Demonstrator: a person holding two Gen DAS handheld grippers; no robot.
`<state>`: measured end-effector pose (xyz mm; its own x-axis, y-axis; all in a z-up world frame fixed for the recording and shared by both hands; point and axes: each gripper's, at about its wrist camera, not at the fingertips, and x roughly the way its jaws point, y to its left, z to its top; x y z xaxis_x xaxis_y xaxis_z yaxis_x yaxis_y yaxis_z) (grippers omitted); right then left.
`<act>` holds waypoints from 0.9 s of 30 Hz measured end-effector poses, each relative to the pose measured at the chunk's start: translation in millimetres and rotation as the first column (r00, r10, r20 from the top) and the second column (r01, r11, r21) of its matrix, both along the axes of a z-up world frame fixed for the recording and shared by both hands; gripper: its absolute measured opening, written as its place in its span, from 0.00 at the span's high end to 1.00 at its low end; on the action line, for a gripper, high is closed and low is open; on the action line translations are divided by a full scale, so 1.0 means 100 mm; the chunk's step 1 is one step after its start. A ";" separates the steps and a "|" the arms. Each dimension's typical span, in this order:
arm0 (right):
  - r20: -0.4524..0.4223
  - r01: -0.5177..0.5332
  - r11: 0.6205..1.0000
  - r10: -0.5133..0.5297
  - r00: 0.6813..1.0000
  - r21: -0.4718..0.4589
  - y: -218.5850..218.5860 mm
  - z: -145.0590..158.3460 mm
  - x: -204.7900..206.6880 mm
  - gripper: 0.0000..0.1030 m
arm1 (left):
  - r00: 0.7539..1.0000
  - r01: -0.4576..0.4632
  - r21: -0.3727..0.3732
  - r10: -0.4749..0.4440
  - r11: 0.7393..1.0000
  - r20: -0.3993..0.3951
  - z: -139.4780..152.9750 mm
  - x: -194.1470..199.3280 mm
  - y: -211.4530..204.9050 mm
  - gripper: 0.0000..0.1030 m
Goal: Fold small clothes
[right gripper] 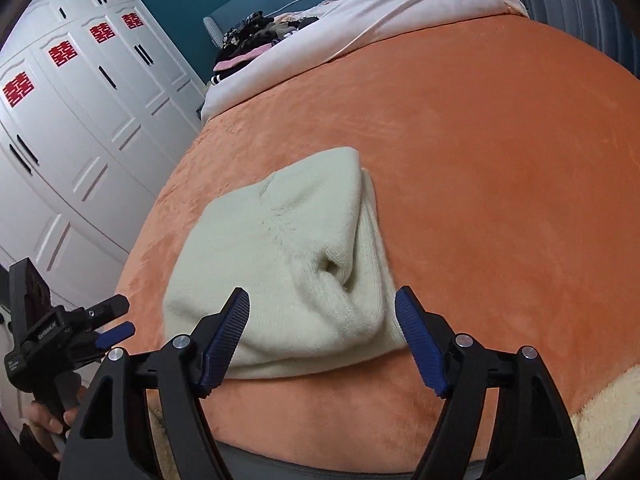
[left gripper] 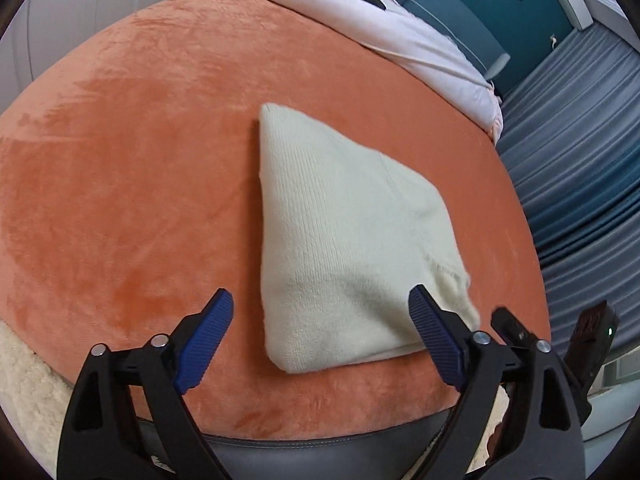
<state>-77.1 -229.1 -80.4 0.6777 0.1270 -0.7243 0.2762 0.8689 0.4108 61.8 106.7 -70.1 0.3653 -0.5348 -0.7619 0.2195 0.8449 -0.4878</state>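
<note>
A cream knitted garment lies folded into a thick, roughly triangular bundle on an orange plush blanket. My left gripper hovers at the bundle's near edge, open wide, with its right blue pad over the cloth's near right corner. In the right wrist view the same garment shows a loose fold and a pocket-like opening near its right side. My right gripper is open, both pads standing beside the near end of the bundle and pressing nothing. The left gripper also appears at lower left, held by a hand.
A pale pink duvet and a heap of dark clothes lie at the bed's far end. White wardrobe doors stand on one side, a blue-grey curtain on the other. A cream fleece strip and grey bed edge run along the near side.
</note>
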 end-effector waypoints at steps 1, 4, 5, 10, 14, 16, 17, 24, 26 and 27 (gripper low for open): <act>-0.007 0.000 1.000 0.000 1.000 0.010 -0.04 -0.05 0.07 0.27 | 1.000 0.014 0.001 -0.014 1.000 -0.006 -0.05 -0.01 -0.04 0.11; -0.075 0.032 0.998 -0.027 0.997 0.058 -0.15 -0.35 0.30 0.27 | 0.998 0.024 0.013 -0.023 1.000 -0.055 -0.27 -0.02 -0.16 0.12; -0.092 0.044 0.995 -0.036 0.995 0.085 -0.16 -0.45 0.38 0.27 | 0.996 0.022 0.002 -0.021 1.000 -0.088 -0.38 -0.01 -0.17 0.13; -0.156 0.035 0.964 0.007 0.988 0.264 -0.16 -0.83 0.57 0.69 | 0.977 0.046 -0.077 -0.061 0.996 -0.206 -0.72 0.13 -0.12 0.64; -0.004 -0.040 0.951 0.043 0.999 0.306 0.00 -0.36 0.42 0.77 | 0.985 0.127 -0.077 -0.135 0.989 -0.109 -0.33 0.22 -0.01 0.68; 0.039 -0.069 0.961 0.061 0.997 0.267 0.11 -0.21 0.29 0.78 | 0.981 0.177 -0.058 -0.181 0.982 -0.076 -0.22 0.23 0.07 0.68; 0.023 -0.068 0.961 0.064 0.998 0.270 0.14 -0.29 0.24 0.77 | 0.977 0.197 -0.037 -0.199 0.980 -0.080 -0.25 0.22 0.09 0.67; -0.140 0.033 0.967 0.003 0.990 0.251 0.16 -0.72 0.02 0.59 | 0.975 0.178 0.014 -0.175 0.984 -0.140 -0.62 0.03 0.24 0.62; -0.087 -0.004 0.992 0.015 0.996 0.128 0.26 -0.39 0.00 0.57 | 0.981 0.163 0.021 -0.160 0.986 -0.107 -0.45 -0.04 0.30 0.63; -0.062 -0.022 0.997 0.027 0.998 0.078 0.31 -0.26 0.00 0.56 | 0.985 0.151 0.021 -0.148 0.988 -0.092 -0.36 -0.06 0.33 0.61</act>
<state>-76.7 -197.9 -106.4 0.6267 0.2002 -0.7531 0.2829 0.8420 0.4593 55.7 139.5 -105.8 0.2123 -0.5564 -0.8033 0.3010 0.8193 -0.4880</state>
